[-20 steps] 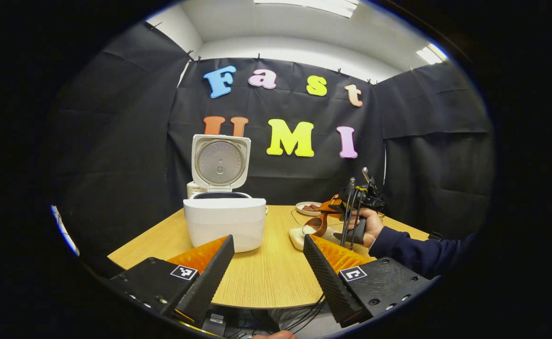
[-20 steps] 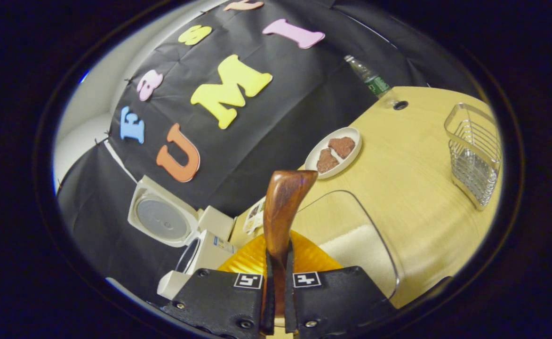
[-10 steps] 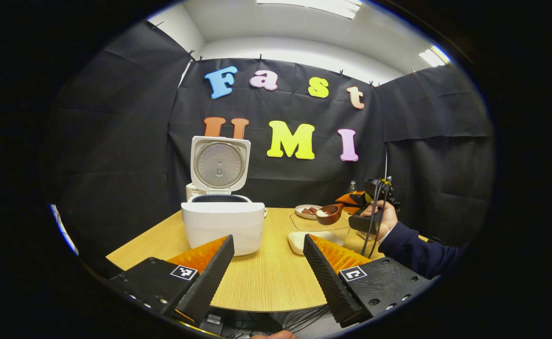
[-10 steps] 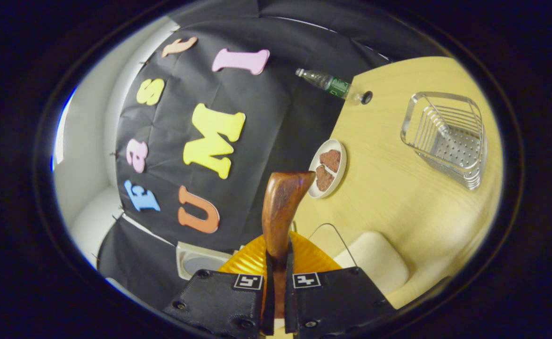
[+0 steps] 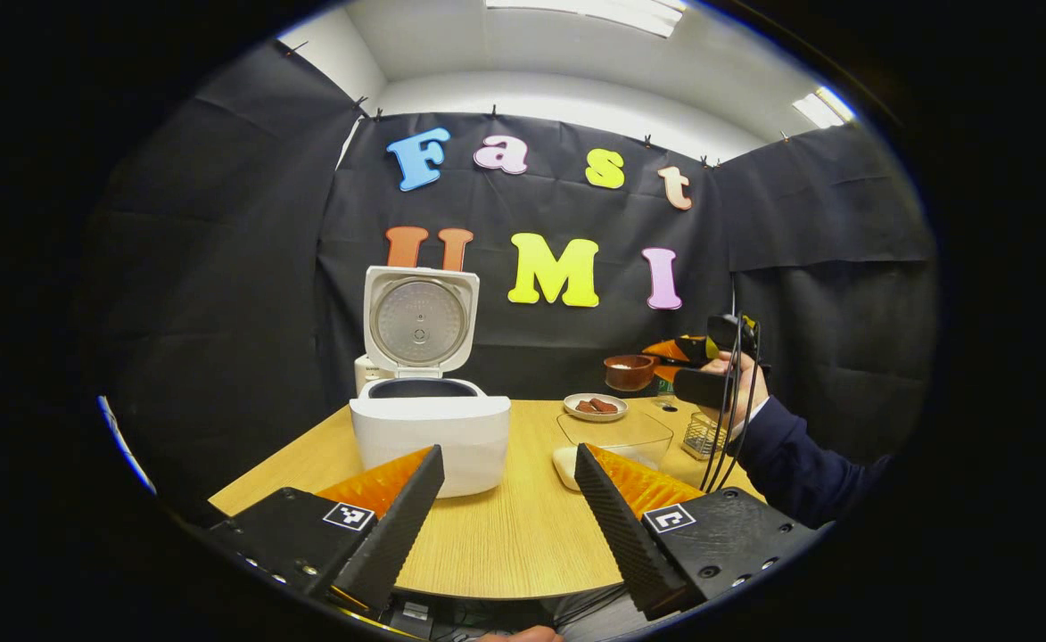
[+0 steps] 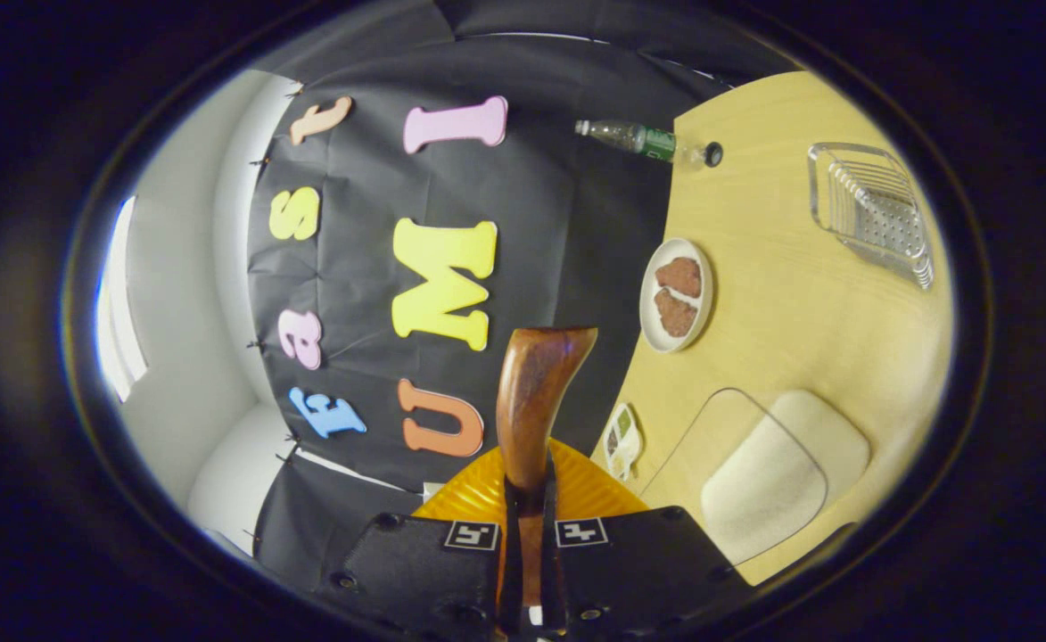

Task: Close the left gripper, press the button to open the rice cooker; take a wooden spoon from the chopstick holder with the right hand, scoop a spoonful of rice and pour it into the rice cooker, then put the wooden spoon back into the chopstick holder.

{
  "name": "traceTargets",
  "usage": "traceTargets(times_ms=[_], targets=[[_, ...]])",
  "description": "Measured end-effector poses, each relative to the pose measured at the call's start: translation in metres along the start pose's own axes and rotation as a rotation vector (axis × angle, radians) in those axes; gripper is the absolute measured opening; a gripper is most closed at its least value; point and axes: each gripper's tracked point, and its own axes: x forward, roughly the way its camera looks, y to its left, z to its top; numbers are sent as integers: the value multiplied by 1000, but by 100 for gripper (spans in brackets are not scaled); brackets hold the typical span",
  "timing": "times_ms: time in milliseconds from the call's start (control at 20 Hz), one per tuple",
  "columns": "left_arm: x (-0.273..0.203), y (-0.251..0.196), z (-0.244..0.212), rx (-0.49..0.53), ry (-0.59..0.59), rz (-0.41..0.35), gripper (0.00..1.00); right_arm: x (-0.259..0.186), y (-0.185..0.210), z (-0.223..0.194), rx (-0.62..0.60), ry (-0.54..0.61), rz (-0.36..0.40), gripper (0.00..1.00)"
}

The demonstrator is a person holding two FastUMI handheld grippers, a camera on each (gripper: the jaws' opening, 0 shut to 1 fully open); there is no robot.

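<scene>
The white rice cooker [image 5: 429,437] stands on the table with its lid [image 5: 420,316] up and its pot exposed. My left gripper [image 5: 509,495] hovers open at the table's near edge, nothing between its fingers. A hand holds my right gripper [image 5: 696,357] high at the right, above the clear rice container [image 5: 616,437]. It is shut on the wooden spoon's handle [image 6: 536,392]. The spoon's bowl [image 5: 630,370] is level, carries white rice and is well to the right of the cooker. The metal chopstick holder [image 5: 705,435] stands at the far right.
A plate [image 6: 676,294] with brown pieces lies behind the rice container [image 6: 772,473]. A plastic bottle [image 6: 643,140] stands at the table's back edge, the metal holder [image 6: 875,214] to its right. A small packet [image 6: 621,439] lies near the cooker side.
The right gripper has lifted the spoon out of the rice container and raised it, turning the bowl level with rice in it. The left gripper has barely moved.
</scene>
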Motion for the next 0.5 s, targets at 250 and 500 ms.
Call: traceTargets(times_ms=[250, 500], targets=[[-5, 20, 0, -10, 0, 8, 94, 45, 41, -47, -139, 49, 18, 10], [-15, 39, 8, -5, -29, 35, 94, 105, 67, -108, -258, 113, -2, 10]])
